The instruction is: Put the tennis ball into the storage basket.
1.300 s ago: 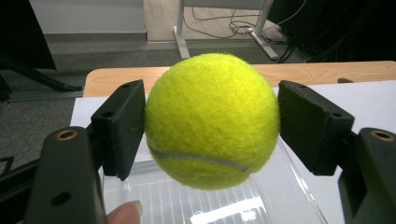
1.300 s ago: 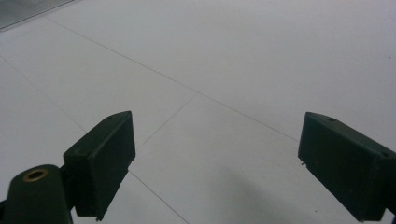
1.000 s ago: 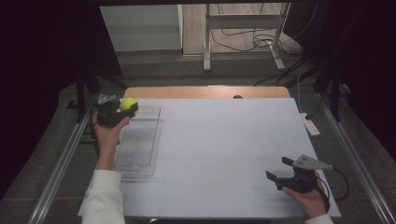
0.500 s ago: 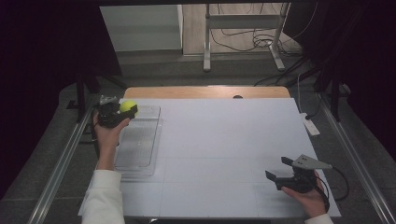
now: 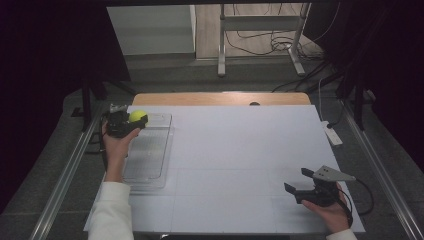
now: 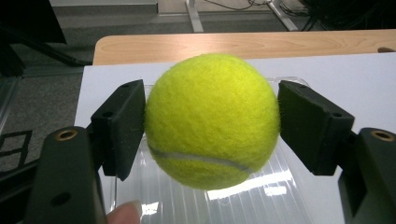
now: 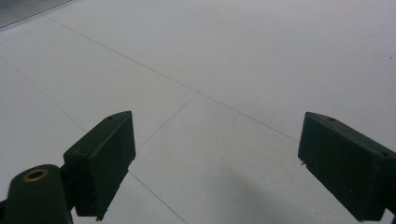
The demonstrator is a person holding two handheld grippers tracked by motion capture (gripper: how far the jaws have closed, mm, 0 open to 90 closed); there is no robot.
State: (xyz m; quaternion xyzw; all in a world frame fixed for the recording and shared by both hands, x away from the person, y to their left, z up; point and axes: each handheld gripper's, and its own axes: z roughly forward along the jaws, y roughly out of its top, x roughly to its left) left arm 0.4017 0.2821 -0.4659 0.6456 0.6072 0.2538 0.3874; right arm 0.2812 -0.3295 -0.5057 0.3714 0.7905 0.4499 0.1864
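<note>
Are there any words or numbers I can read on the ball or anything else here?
No words or numbers can be read.
Tennis ball: just a white seam, no brand showing on this side.
Clear plastic tray: no label.
White table: plain, just thin lines.
Left gripper and right gripper: black fingers, no markings.

The table is evenly and brightly lit from above in the high view, while the surroundings at left and right are lost in near-black shadow. Fine detail there is softened by low resolution. In the left gripper view, the tennis ball is sharply rendered and vividly lit, and white glare streaks are thrown off the clear plastic tray below it. In the right gripper view, a faint soft shadow is cast on the white surface, and the near jaws are slightly blurred.
</note>
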